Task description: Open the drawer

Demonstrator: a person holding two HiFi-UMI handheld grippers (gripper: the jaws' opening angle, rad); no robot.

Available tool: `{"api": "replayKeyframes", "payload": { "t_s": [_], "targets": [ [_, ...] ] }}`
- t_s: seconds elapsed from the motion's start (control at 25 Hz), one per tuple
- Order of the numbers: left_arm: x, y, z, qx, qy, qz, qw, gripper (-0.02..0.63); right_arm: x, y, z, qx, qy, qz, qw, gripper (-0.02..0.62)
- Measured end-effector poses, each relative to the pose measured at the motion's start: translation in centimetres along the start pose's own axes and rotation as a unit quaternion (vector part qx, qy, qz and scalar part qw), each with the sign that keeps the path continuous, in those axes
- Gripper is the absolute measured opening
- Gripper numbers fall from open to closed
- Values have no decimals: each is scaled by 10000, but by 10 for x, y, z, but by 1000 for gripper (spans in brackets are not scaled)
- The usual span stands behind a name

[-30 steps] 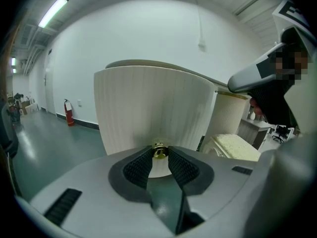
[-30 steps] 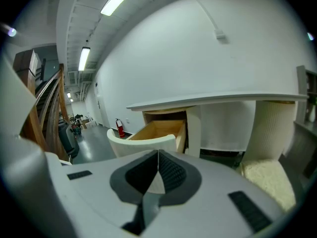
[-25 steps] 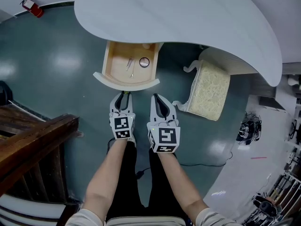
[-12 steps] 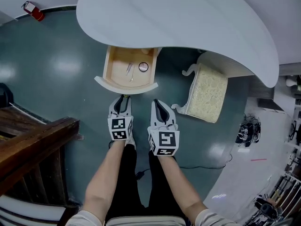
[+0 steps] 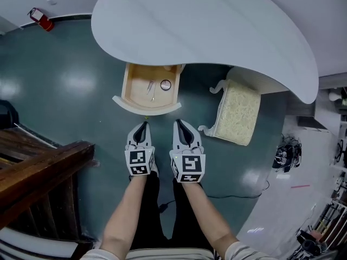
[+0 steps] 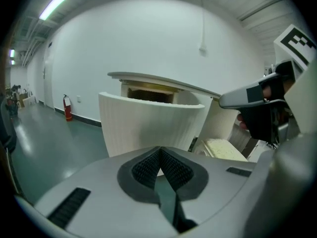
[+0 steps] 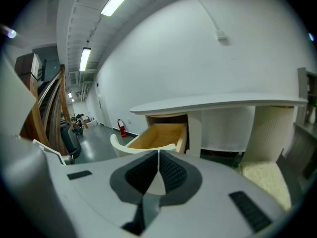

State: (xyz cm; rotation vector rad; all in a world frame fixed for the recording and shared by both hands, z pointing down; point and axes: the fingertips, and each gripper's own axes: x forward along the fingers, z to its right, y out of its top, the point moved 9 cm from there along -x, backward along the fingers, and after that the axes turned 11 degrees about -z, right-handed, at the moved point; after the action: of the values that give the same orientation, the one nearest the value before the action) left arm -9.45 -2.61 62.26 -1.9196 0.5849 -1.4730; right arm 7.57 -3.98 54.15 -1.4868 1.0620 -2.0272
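The wooden drawer [image 5: 142, 84] stands pulled out from under the white table [image 5: 217, 26], its curved white front [image 5: 146, 107] facing me. Inside lie a small round object [image 5: 166, 84] and a thin metal piece [image 5: 150, 89]. My left gripper [image 5: 143, 124] hangs just short of the drawer front, apart from it. Its jaws have just been closing and are now shut with nothing between them. In the left gripper view the ribbed front [image 6: 148, 125] rises beyond the left gripper [image 6: 159, 150]. My right gripper [image 5: 179, 123] is beside it, shut and empty; the right gripper view shows the right gripper [image 7: 158, 153] below the drawer [image 7: 158, 135].
A white stool with a cream cushion [image 5: 237, 111] stands right of the drawer. A dark wooden stair rail [image 5: 38, 169] fills the lower left. A red fire extinguisher [image 5: 41, 19] sits by the far wall. Green floor [image 5: 65, 80] spreads left of the drawer.
The left gripper's jaws have gone from open to shut. Both grippers sit a little farther back from the drawer front. The drawer itself stays open.
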Motion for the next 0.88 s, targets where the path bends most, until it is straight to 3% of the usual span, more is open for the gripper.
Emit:
{"api": "replayKeyframes", "payload": {
  "t_s": [0.52,0.88],
  "targets": [
    [-62,55,23,-14,-12,629,9980,6,-36,27,-9,198,117,246,9994,14],
    [-128,99,57,271,-125,639,9975,5,-100,58,-4,423,13,190,9989,14]
  ]
}}
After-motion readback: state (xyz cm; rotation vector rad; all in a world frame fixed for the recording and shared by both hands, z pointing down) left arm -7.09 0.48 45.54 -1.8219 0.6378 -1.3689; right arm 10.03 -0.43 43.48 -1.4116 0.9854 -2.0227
